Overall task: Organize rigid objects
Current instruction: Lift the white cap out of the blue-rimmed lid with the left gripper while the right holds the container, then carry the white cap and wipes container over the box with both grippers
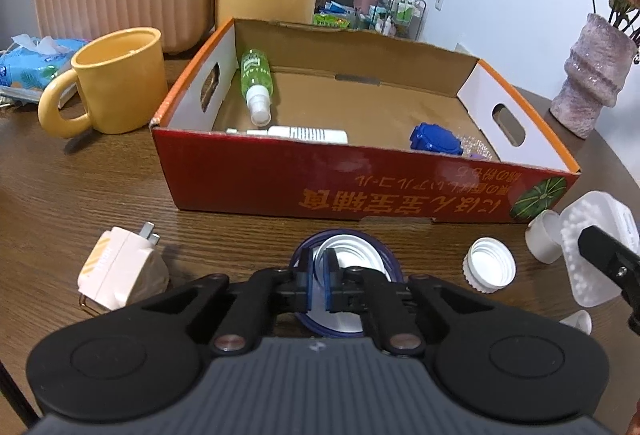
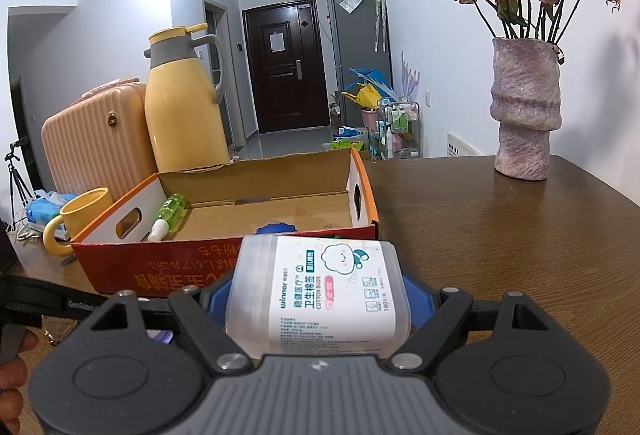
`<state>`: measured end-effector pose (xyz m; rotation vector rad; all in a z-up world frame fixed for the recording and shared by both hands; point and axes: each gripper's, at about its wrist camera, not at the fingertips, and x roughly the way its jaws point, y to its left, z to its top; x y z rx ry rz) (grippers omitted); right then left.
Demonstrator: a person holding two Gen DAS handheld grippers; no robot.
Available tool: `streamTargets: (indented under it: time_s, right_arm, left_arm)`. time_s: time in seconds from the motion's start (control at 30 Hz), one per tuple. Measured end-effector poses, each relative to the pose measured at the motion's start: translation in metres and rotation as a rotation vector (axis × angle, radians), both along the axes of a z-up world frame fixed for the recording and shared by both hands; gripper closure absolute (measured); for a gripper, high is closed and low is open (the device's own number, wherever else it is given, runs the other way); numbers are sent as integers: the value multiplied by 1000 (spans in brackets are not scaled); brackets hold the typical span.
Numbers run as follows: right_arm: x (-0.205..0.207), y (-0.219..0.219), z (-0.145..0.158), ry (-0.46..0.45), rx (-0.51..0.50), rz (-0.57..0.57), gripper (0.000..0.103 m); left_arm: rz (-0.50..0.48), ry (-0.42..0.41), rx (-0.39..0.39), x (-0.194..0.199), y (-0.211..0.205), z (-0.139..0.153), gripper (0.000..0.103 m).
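In the left wrist view my left gripper is shut on the left wall of a round blue-rimmed lid that has a silver inside and lies on the wooden table in front of the cardboard box. My right gripper is shut on a clear cotton bud box with a white label, pinched between its blue pads. The left wrist view shows that cotton bud box at the far right, with one black finger over it. Inside the cardboard box lie a green spray bottle, a white tube and a blue object.
A white screw cap and a white plug adapter lie loose on the table. A yellow mug stands left of the box, a thermos and a pink case behind it. A vase stands at the right.
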<state>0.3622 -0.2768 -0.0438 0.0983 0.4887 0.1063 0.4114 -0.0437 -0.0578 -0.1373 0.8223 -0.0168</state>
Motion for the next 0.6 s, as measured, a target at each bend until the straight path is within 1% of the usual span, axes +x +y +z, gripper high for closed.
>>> streamTargets:
  time_s: [0.23, 0.47, 0.6]
  right_arm:
    - [0, -1, 1, 0, 3, 0, 21]
    - [-3, 1, 3, -21, -2, 0, 21]
    - [-5, 5, 7, -47, -13, 3, 21]
  left_arm:
    - [-6, -46, -14, -10, 1, 15, 98]
    - [-15, -122, -20, -27, 0, 35, 98]
    - [-22, -166, -22, -36, 0, 47, 98]
